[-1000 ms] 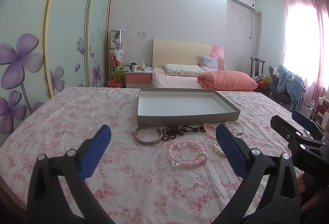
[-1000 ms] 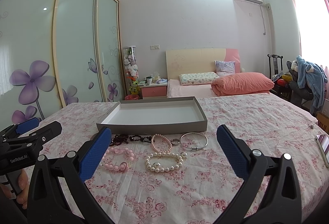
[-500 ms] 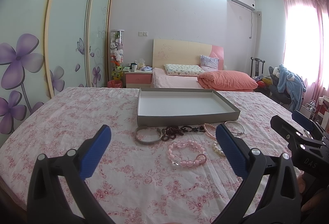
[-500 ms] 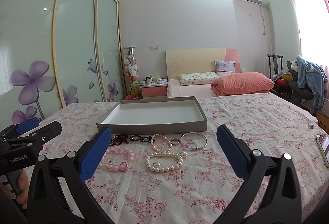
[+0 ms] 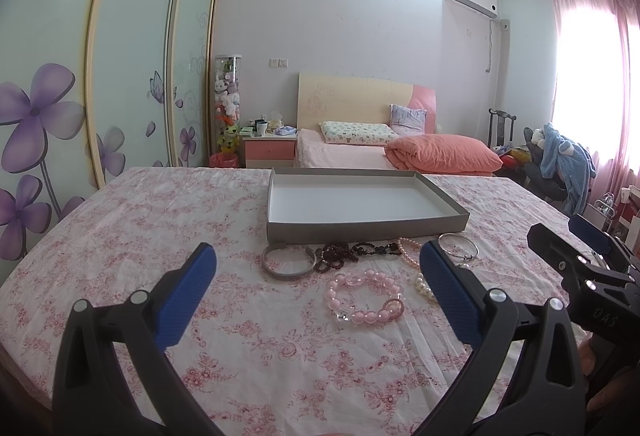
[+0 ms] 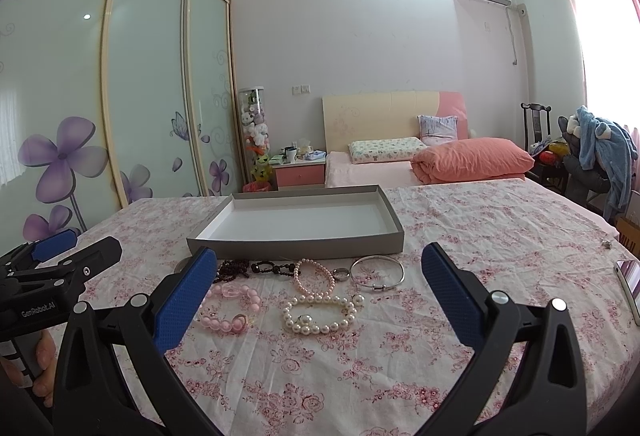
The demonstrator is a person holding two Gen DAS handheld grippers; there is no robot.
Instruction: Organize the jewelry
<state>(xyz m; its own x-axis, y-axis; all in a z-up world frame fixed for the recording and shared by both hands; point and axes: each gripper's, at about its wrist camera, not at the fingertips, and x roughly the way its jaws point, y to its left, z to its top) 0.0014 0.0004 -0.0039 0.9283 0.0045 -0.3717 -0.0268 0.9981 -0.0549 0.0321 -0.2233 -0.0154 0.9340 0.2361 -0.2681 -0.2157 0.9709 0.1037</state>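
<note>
A shallow grey tray (image 5: 366, 226) (image 6: 296, 246) with a white floor stands empty on the floral-clothed table. In front of it lie a grey bangle (image 5: 285, 265), dark beads (image 5: 347, 251) (image 6: 256, 268), a pink bead bracelet (image 5: 365, 300) (image 6: 230, 306), a small pink pearl string (image 6: 314, 278), a white pearl bracelet (image 6: 319, 314), a small ring (image 6: 341, 274) and a thin silver bangle (image 5: 458, 245) (image 6: 377, 273). My left gripper (image 5: 316, 276) is open and empty, held short of the jewelry. My right gripper (image 6: 318, 278) is open and empty, also short of it.
A phone (image 6: 630, 284) lies near the table's right edge. A wardrobe with purple flowers (image 5: 60, 95) stands at the left. A bed (image 5: 392, 151) and nightstand (image 5: 269, 147) stand behind the table. A chair with clothes (image 5: 560, 167) is at the right.
</note>
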